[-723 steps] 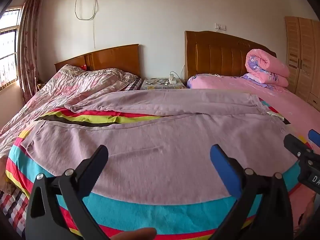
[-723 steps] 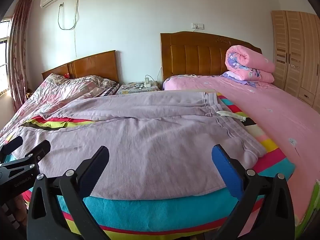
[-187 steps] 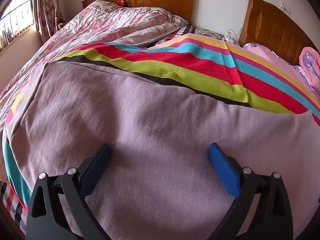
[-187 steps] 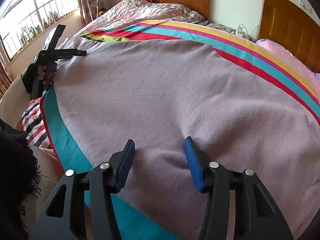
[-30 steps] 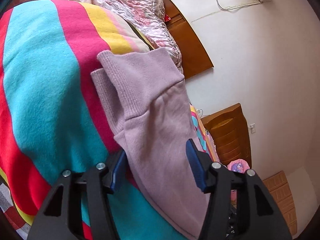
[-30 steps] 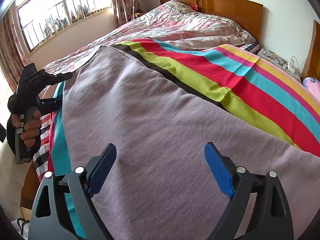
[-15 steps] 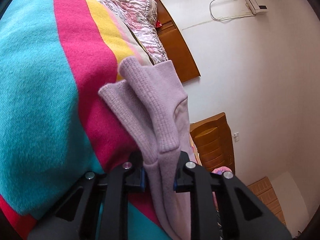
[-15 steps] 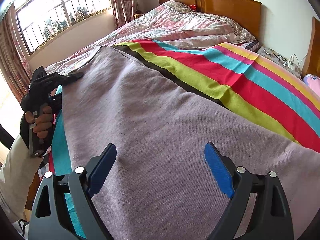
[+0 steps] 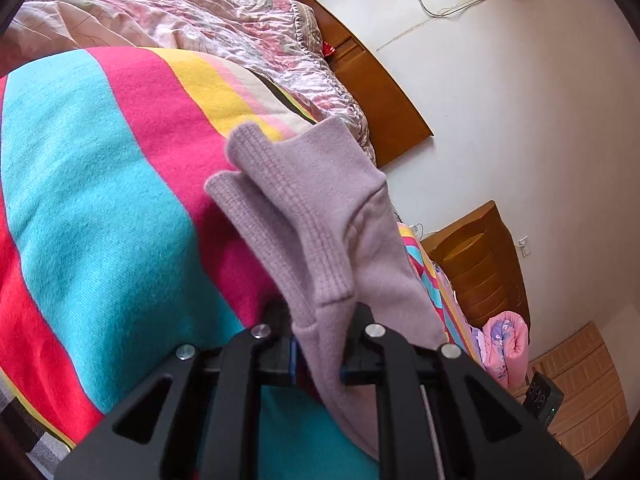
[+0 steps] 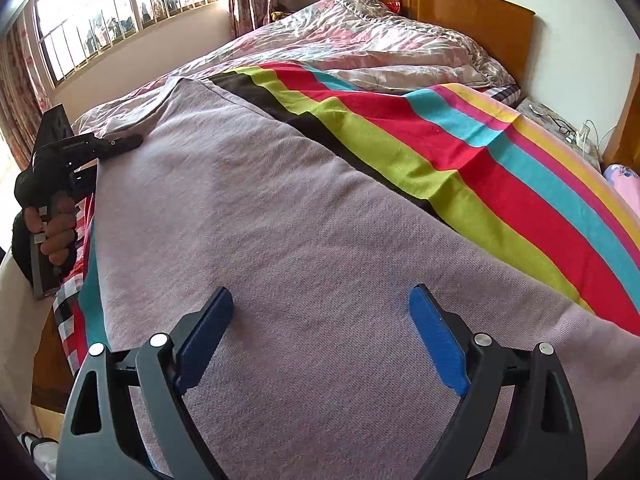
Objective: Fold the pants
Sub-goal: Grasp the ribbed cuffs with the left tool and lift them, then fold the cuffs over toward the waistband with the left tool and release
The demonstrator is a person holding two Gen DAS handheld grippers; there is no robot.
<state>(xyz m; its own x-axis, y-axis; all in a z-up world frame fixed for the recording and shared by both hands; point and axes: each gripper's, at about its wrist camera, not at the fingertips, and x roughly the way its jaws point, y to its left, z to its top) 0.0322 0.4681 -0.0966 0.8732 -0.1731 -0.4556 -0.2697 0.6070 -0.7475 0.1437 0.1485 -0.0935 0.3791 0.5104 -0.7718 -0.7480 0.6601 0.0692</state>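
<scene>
Home bedroom: beds with wooden headboards (image 10: pixel 460 4), quilt (image 10: pixel 360 40), barred window (image 10: pixel 120 12).

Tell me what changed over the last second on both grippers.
The left gripper, which stood open around the cuff end of the pants, closed and is now shut on it; the cuff bunches up from between the jaws. The right gripper stayed open over the flat part of the pants, gripping nothing. The striped blanket lies as before.
</scene>
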